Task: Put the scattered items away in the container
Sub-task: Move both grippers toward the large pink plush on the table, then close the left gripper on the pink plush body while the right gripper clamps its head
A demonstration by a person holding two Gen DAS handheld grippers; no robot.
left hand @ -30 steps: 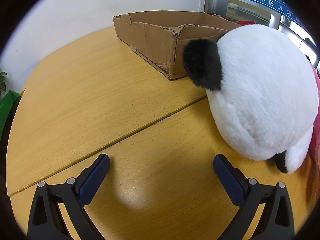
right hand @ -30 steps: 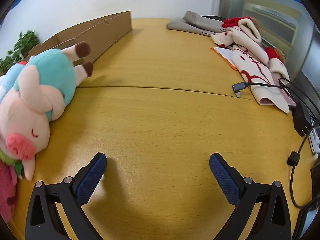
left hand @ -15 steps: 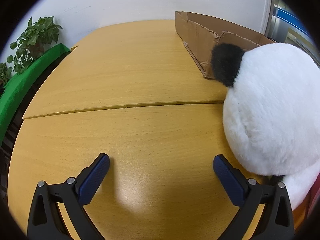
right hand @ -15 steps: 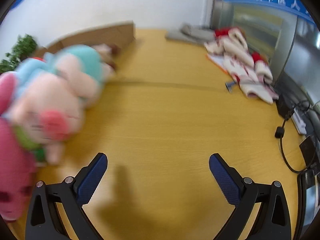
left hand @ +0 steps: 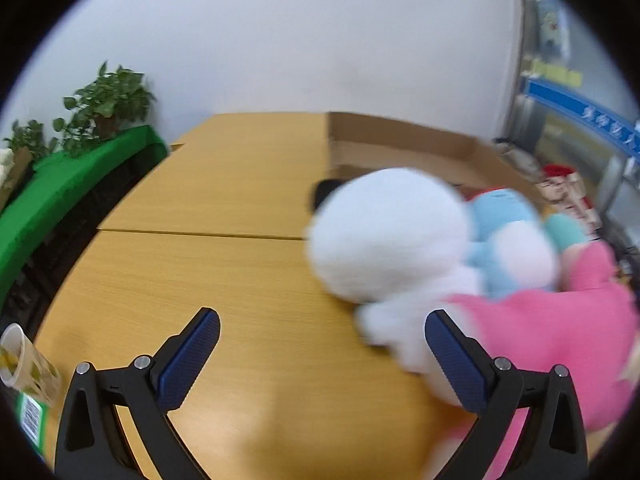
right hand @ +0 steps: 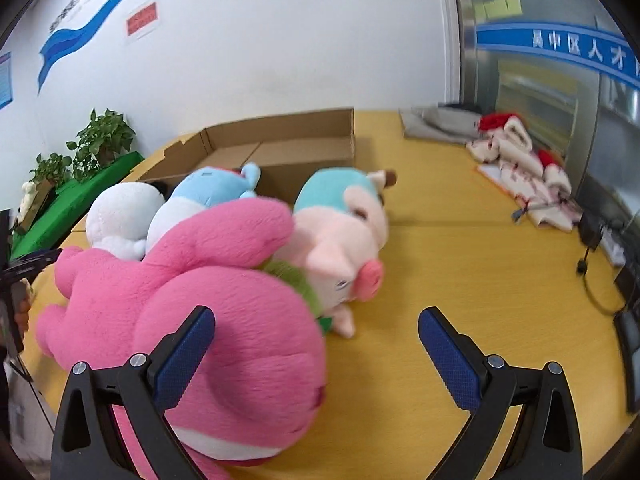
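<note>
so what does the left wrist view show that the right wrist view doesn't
Only the left wrist view shows the printed paper cup at the table's left edge and the open left claw.

Only the right wrist view shows the pink pig plush in a teal top, the red-and-white folded cloths, the black cables and the open right claw.

Both show the brown cardboard box, white panda plush, big pink plush, blue-and-white plush and potted plants.
</note>
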